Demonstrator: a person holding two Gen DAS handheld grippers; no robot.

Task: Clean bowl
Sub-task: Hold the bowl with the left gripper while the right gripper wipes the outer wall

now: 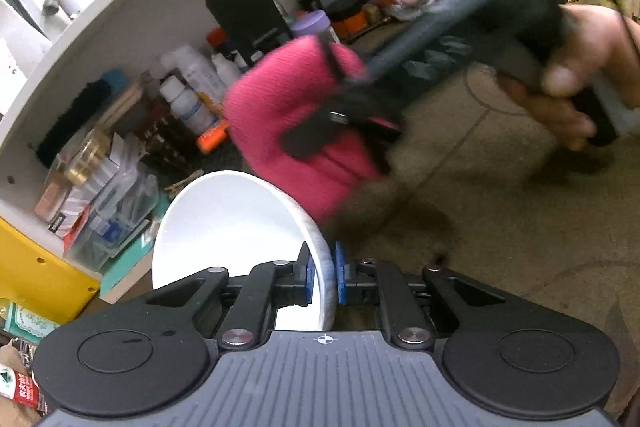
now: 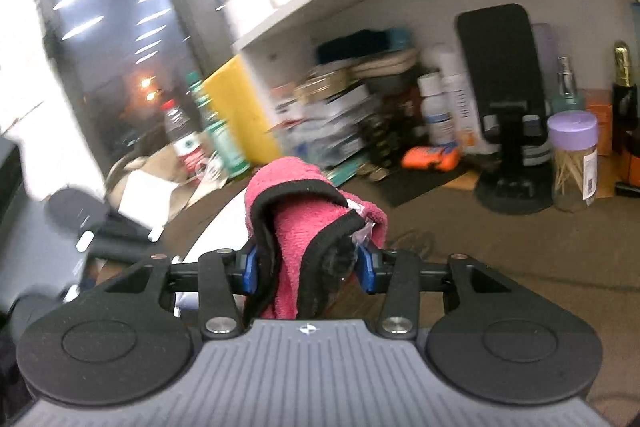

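Left gripper (image 1: pixel 323 277) is clamped on the bowl (image 1: pixel 224 223) rim, blue pads either side of the wall. Bowl is white, held tilted on edge, open side facing left in the left wrist view, clear of the tabletop (image 1: pixel 500 227) as far as I can tell.

Right gripper (image 2: pixel 308 267) is closed on a folded pink cloth (image 2: pixel 304 223), pads pressing its two sides; black-trimmed cloth bulges out past the tips. In the left wrist view the cloth (image 1: pixel 288 131) hangs above the bowl and just right of its upper rim, near or brushing it. Blur hides actual contact. A hand (image 1: pixel 572 75) holds that gripper, further right of the bowl.

Key relation: the bowl cavity lies below and left of the cloth. The right tool's long axis runs diagonally down toward the bowl from upper right. Only the right hand can wipe; the left is holding.

Judgement: wipe not yet started inside; next move likely takes the cloth down-left over the rim into the cavity. Risk: pushing the rim could twist the bowl in the thin-edge pinch.

Shelf clutter (image 1: pixel 188 95) sits behind the bowl, uninvolved.
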